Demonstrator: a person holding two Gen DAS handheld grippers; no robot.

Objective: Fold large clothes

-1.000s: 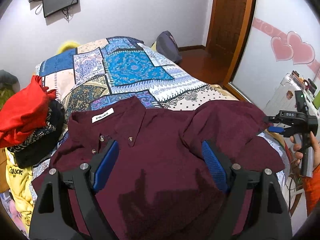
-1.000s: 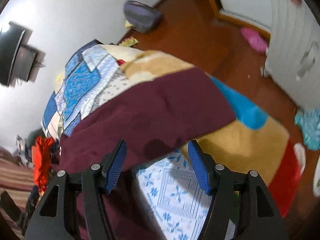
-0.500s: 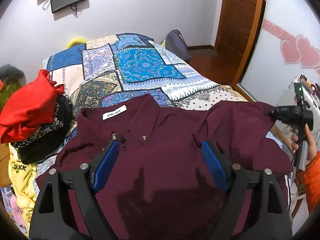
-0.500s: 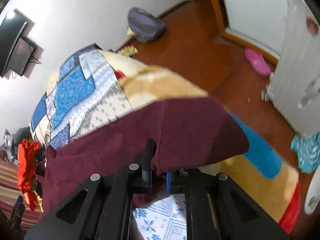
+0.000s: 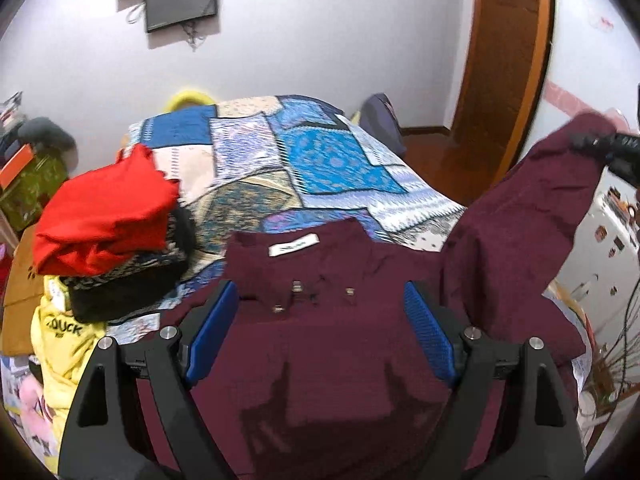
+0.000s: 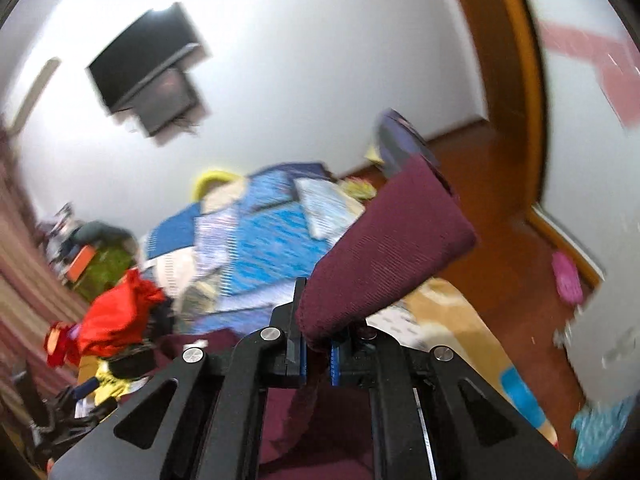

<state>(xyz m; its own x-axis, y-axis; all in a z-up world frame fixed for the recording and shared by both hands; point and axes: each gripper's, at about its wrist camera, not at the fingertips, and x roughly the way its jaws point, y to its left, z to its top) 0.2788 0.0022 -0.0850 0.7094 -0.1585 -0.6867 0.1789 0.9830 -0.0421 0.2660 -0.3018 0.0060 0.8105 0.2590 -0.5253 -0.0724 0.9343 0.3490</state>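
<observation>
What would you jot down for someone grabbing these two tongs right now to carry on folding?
Right tongs: shut on the sleeve of the dark maroon button-up shirt, holding it in the air.
Left tongs: open, empty, above the shirt's chest.
Shirt lies face up on the patchwork bedspread, collar away from you.
Done: sleeve gripped.
Left: probably fold the sleeve across, then all other folds.
</observation>
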